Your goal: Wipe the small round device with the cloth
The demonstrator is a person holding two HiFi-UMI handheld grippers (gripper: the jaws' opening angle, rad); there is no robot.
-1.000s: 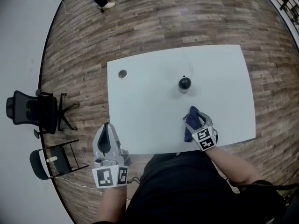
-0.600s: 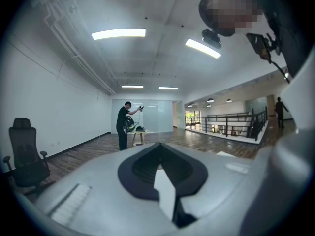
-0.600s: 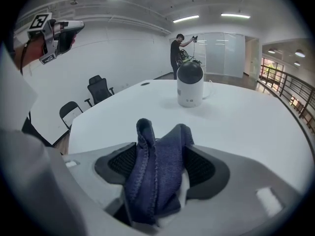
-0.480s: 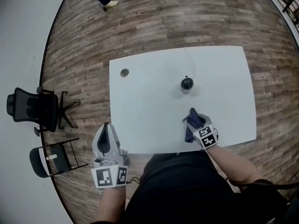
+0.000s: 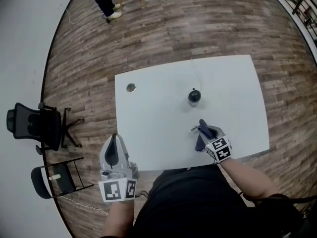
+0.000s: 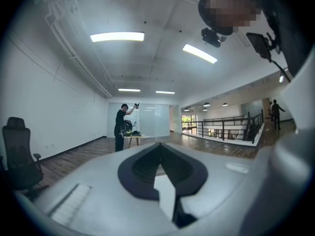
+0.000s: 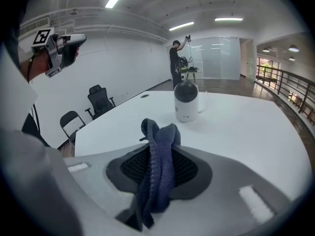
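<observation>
A small round inset (image 5: 131, 87) sits far left on the white table (image 5: 148, 128); an office chair (image 5: 29, 125) stands beyond; the small round device (image 5: 194, 96) stands mid-table, ahead of the right tongs (image 5: 203, 130), apart; these are closing on the bunched cloth (image 7: 158, 171); left tongs (image 5: 115, 139) pinched together, empty, off the near edge.

Ribbed knit cloth (image 7: 158, 171), matt white table (image 5: 153, 123)

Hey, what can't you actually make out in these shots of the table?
- Small round object near the far left corner of the table: head view, too small to identify.
- Cloth: right gripper view, its lower end is hidden between the closing jaws of the right gripper.
- Device: its far side is hidden by its own body in both views.
</observation>
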